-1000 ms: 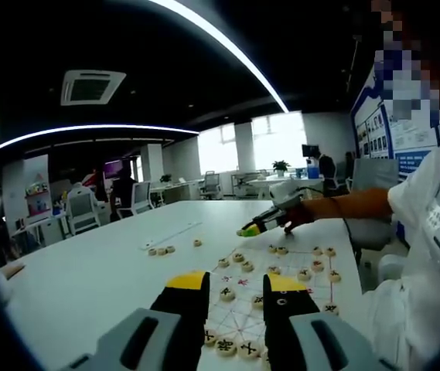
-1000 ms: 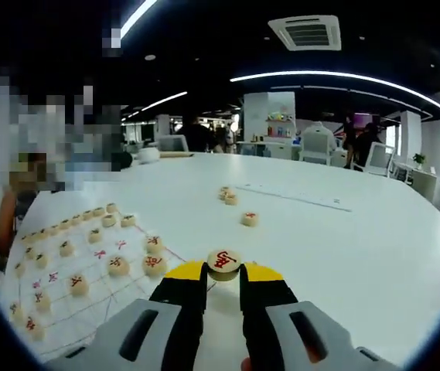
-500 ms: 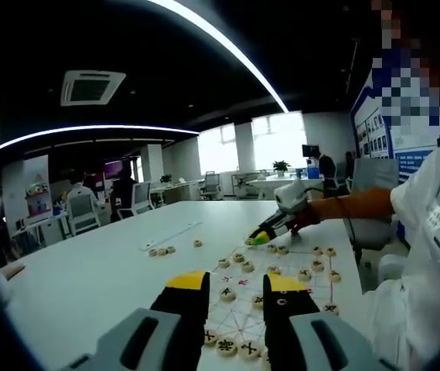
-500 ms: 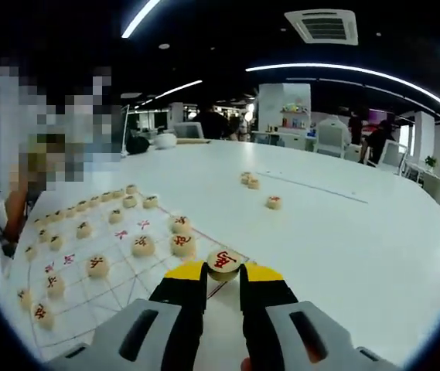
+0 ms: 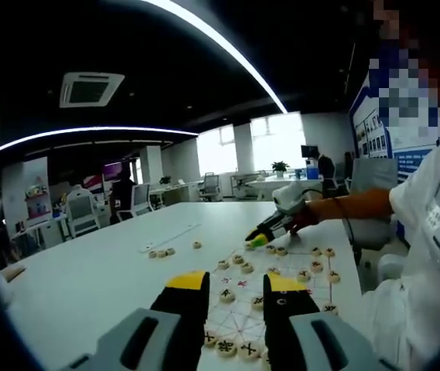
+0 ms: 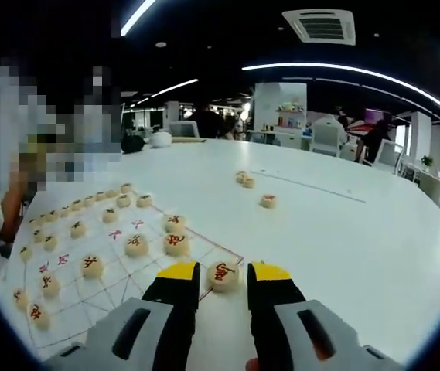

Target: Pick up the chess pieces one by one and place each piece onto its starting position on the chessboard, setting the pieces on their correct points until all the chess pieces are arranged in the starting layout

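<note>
Here my right gripper (image 6: 223,272), jaws released, leaves a red piece (image 6: 223,274) at the chessboard (image 6: 119,290) corner; left gripper (image 5: 237,284) hovers parted above it

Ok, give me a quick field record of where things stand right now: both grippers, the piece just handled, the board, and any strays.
right gripper: open, jaws either side of a red-marked piece
red-marked piece: sits at the corner of the chessboard, jaws not closed on it
left gripper: open, holding nothing, above the black-marked end of the board
board: many pieces already on points
loose pieces: three off the board on the white table, one single and a pair
</note>
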